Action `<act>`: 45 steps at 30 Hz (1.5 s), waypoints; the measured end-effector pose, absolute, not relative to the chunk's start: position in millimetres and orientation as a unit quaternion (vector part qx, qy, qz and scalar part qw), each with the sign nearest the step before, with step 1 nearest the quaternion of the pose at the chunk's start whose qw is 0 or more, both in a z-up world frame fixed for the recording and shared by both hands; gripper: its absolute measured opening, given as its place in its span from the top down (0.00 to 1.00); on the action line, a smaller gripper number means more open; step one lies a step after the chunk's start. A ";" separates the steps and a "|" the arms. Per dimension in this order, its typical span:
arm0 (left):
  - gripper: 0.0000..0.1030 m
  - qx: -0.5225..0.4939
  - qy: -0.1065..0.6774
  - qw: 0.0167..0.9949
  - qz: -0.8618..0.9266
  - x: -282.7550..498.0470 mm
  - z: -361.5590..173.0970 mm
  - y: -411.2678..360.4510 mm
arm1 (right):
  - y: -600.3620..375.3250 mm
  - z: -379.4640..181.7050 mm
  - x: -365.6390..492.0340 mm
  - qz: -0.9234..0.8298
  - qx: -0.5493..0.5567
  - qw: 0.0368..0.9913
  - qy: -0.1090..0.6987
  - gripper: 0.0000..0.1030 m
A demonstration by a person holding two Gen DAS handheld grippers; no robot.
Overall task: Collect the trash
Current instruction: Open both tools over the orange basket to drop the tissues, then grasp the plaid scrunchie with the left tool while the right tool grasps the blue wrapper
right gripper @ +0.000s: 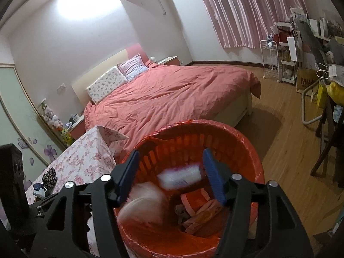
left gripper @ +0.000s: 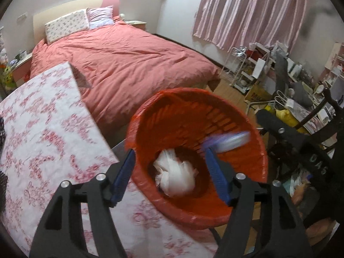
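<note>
Tongs first: my left gripper [left gripper: 169,174] and right gripper [right gripper: 169,174] both stand with jaws apart, blue pads gripping nothing. No earlier state to compare, so I record only that.

Both point down into the red bin [right gripper: 247,150], a slatted basket lined with a red bag, standing on the wood floor just beside the flower-print table [left gripper: 43,139].

Trash, inside the bin:
- white wad [left gripper: 175,176], crumpled tissue or thin plastic, low in the bin and blurred. Judged very light, soft, no fixed shape; any pinch across the bulk would hold. No long axis to speak of.
- small tube or bottle [right gripper: 180,177], white with purple print, blurred, in the gap between the right jaws without touching either pad; I judge it to be falling. Long axis lies roughly crosswise to the jaws, one end toward the right pad. Judged light, stiff-walled, smooth and a bit slippery; best taken across the middle of the barrel.
- flat pinkish wrappers [right gripper: 204,215] at the bottom, limp.

Beyond the bin: bed [right gripper: 172,94] with salmon duvet, two pillows at the headboard. Far right, cluttered shelves [right gripper: 288,64] under striped curtains [right gripper: 247,10].
</note>
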State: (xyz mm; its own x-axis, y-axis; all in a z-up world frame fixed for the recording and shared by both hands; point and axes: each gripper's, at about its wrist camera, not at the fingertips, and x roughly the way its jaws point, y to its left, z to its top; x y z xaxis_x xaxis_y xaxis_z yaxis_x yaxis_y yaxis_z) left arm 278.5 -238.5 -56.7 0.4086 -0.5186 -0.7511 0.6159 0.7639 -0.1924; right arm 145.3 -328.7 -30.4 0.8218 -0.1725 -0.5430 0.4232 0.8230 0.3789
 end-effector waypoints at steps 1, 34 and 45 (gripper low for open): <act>0.33 0.056 0.427 0.839 -0.334 279.9 -56.4 -233.8 | -325.9 -29.5 144.4 -0.163 0.248 0.921 0.252 0.39; 0.28 -0.021 0.403 0.915 -0.008 297.0 -42.0 96.7 | -188.1 -21.8 178.9 -0.039 0.144 0.929 0.338 0.38; 0.47 -0.010 0.428 0.903 -0.019 322.3 -63.4 89.6 | -148.6 -27.8 190.3 -0.014 0.116 0.922 0.368 0.38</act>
State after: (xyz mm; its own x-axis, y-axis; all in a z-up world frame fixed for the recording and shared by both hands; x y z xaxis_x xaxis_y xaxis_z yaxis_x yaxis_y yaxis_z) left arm 322.3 89.6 -63.4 0.6322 -0.0423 -0.7736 0.0254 0.9991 -0.0338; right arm 190.3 -148.6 -27.8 0.7281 0.0591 -0.6829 0.1111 0.9729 0.2027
